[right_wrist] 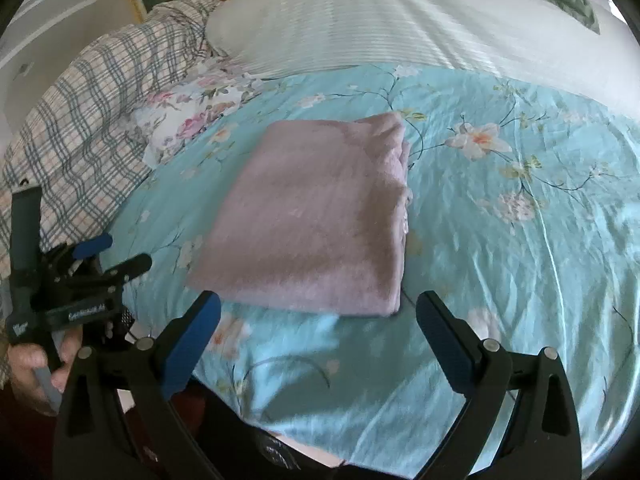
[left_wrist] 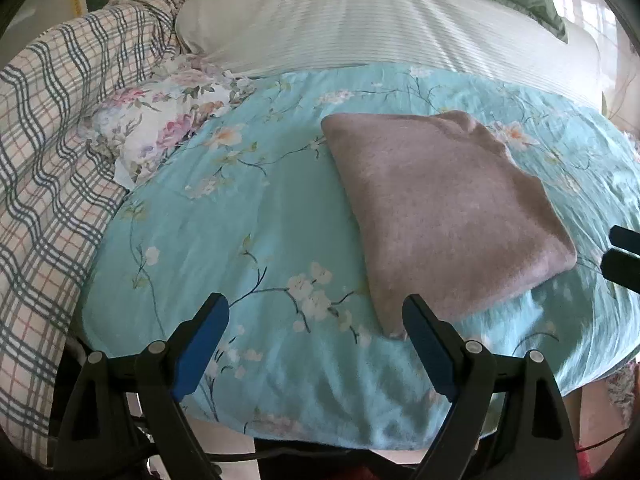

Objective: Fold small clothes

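The bed (left_wrist: 280,208), under a turquoise floral cover, carries the folded mauve cloth (right_wrist: 320,216) near its front edge; soft, light and limp, it is probably best pinched at a corner. Left tool (left_wrist: 316,312) and right tool (right_wrist: 318,308) gape wide, holding nothing.

right claw (right_wrist: 318,312): jaws wide, empty | folded pink cloth (right_wrist: 316,216): flat on blue floral sheet (right_wrist: 520,240)
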### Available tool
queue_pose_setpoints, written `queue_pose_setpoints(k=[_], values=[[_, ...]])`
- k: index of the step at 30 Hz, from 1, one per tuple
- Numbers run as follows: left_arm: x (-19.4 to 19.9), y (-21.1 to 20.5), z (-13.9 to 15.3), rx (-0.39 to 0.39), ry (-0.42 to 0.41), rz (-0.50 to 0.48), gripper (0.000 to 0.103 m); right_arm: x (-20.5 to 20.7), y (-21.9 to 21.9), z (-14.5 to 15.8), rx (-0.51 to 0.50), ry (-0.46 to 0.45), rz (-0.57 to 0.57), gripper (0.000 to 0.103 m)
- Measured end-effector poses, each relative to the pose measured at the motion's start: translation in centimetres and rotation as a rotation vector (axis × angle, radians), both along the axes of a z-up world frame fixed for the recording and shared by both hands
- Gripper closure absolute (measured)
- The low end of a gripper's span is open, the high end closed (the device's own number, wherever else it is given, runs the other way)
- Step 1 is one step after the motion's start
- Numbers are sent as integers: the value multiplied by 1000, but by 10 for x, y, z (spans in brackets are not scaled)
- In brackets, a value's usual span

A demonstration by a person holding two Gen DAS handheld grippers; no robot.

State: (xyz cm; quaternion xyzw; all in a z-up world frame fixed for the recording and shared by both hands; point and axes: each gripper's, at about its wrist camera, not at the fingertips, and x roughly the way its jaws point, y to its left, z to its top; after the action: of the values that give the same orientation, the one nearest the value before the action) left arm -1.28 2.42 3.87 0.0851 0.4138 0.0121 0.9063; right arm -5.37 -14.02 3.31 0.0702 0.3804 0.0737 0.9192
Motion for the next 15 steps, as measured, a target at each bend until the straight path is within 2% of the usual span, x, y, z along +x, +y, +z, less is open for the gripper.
queue_pose_setpoints(k=[6,12,15], values=[[27,-10,-4,25,3,-38,14,21,-4,-10,37,33,-1,5],[45,-13,-9,-10,30,-56,13,36,-4,-19,21,80,9,5],[45,-15,-10,-34,34,-97,11,41,-4,-21,4,90,19,5]])
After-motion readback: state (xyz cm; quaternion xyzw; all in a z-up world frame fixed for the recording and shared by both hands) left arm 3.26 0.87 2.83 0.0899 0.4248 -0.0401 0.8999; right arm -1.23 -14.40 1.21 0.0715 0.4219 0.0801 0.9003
